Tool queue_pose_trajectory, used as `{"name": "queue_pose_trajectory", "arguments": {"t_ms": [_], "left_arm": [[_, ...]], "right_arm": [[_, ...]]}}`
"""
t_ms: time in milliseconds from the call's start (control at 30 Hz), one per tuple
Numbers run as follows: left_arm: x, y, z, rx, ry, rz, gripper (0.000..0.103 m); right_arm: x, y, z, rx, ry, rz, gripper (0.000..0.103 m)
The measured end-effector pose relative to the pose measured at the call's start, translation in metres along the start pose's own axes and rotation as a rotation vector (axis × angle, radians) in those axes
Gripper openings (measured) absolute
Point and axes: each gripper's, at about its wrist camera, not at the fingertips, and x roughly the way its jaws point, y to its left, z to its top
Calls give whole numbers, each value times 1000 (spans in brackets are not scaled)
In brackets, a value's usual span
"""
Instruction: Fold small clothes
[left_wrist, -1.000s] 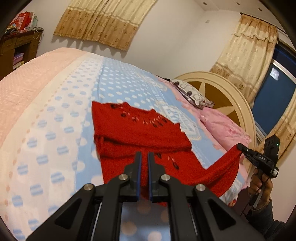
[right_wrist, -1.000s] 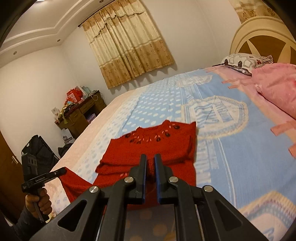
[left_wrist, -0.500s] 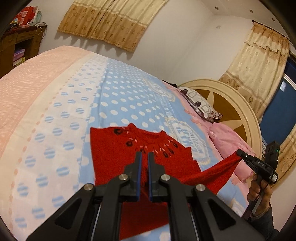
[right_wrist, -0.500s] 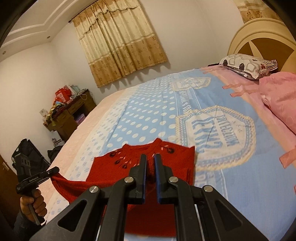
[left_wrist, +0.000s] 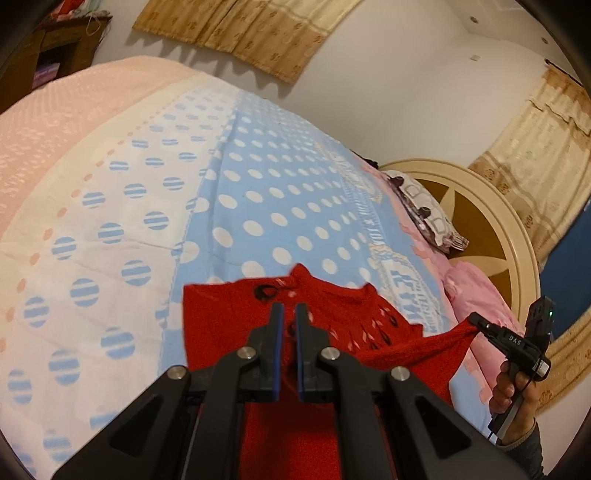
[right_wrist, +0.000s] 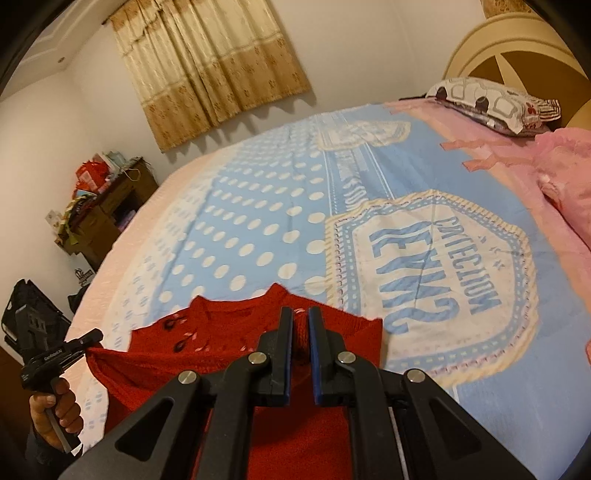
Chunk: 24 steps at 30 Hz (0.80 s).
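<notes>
Both grippers have carried the red knitted sweater (right_wrist: 236, 369) farther across the blue polka-dot bedspread (right_wrist: 258, 229), toward the cream headboard (left_wrist: 491, 206); left gripper (left_wrist: 289, 317) and right gripper (right_wrist: 301, 321) each pinch a hem corner, cloth stretched between them over the collar.

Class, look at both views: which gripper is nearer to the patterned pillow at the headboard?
Right. The right gripper holds the red sweater on the pillow side; the left gripper holds the far side, toward the wooden cabinet.
</notes>
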Motion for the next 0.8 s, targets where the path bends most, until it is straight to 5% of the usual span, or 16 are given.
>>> {"name": "queue_pose_trajectory", "arguments": {"t_ms": [500, 567, 600, 633, 700, 800], "left_arm": [[52, 35, 15, -6, -9, 85, 2], [41, 34, 12, 6, -23, 93, 10], [37, 34, 11, 11, -18, 88, 13], [30, 34, 9, 21, -20, 79, 19], [21, 32, 4, 52, -40, 87, 35], [19, 23, -2, 110, -32, 78, 48]], "right_arm": [[113, -23, 11, 17, 149, -136, 7], [113, -26, 13, 30, 149, -135, 8], [112, -27, 14, 28, 147, -139, 13], [107, -28, 14, 19, 139, -133, 37], [97, -29, 12, 14, 116, -80, 63], [91, -24, 7, -23, 131, -67, 63]]}}
